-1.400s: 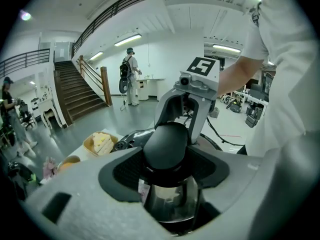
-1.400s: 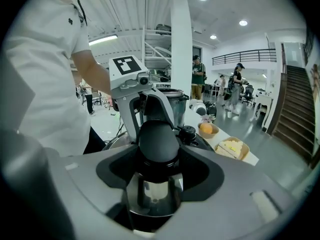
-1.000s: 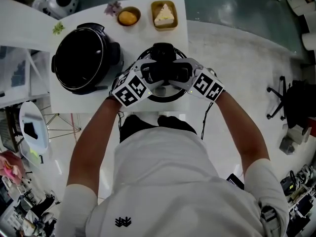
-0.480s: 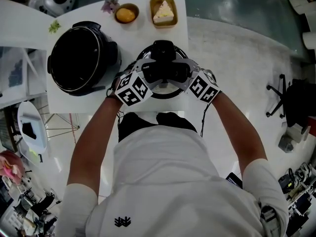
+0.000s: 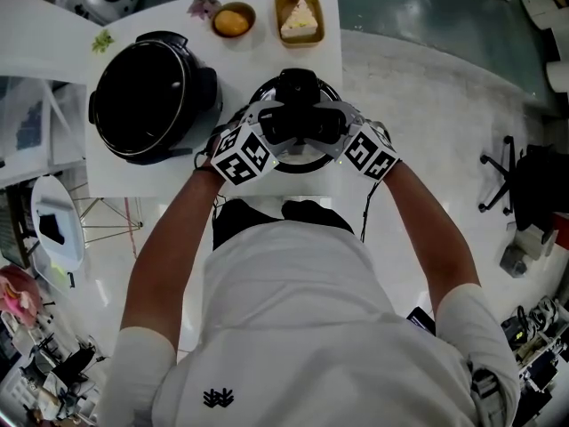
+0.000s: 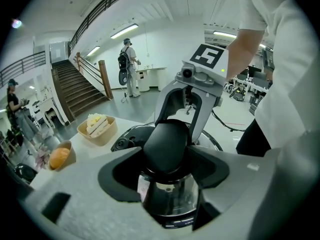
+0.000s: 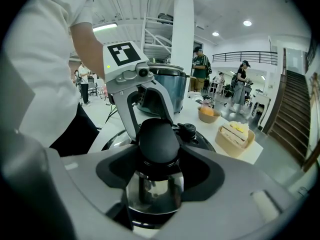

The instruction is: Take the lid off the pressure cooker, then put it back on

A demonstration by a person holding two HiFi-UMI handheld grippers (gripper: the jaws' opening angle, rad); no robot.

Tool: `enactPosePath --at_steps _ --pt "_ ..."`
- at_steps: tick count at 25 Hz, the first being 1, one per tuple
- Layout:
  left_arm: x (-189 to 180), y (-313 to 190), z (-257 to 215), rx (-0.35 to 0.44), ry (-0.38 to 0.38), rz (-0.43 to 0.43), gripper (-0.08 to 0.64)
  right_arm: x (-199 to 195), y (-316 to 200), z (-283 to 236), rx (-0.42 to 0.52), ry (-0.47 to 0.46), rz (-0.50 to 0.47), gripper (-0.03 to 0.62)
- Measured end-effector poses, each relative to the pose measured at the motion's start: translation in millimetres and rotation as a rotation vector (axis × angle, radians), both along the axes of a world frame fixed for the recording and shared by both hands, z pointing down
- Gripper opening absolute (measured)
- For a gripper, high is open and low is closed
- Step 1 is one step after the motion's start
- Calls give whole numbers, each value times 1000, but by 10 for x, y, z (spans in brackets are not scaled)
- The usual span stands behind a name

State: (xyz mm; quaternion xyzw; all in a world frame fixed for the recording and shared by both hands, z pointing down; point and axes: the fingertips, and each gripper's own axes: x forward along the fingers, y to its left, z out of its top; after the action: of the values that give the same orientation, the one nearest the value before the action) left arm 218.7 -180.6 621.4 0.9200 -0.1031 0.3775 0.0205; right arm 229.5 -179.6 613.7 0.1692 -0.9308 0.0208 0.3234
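Note:
The pressure cooker's lid (image 5: 299, 169) is over the white table (image 5: 258, 52), to the right of the open black pot (image 5: 147, 96). Whether it rests on the table I cannot tell. Its black knob (image 5: 299, 121) sits between both grippers, which meet over it from opposite sides. My left gripper (image 5: 281, 126) comes from the left and my right gripper (image 5: 320, 126) from the right. In the left gripper view the knob (image 6: 166, 136) fills the gap between the jaws, pads against it, with the right gripper (image 6: 195, 94) opposite. The right gripper view shows the same knob (image 7: 158, 136) clasped.
A small bowl with an orange bun (image 5: 233, 20) and a box with a cake slice (image 5: 298, 20) stand at the table's far edge, beside a little flower (image 5: 203, 7). A black chair (image 5: 524, 185) stands on the floor at the right. People walk in the hall behind.
Both grippers stay at the lid's knob. Only the head view has shifted a little, so pot and table sit slightly differently in the frame.

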Motion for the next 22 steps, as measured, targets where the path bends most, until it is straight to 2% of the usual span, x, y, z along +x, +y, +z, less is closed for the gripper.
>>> enactPosePath --at_steps 7,16,22 --pt "-103 -39 -36 17 1 -54 319 20 21 -36 6 7 3 293" --pt "-410 66 -123 10 22 -136 321 366 175 -105 -27 -23 95 296" --pt "-452 106 -130 7 18 -143 322 408 207 -111 -26 -26 114 295"
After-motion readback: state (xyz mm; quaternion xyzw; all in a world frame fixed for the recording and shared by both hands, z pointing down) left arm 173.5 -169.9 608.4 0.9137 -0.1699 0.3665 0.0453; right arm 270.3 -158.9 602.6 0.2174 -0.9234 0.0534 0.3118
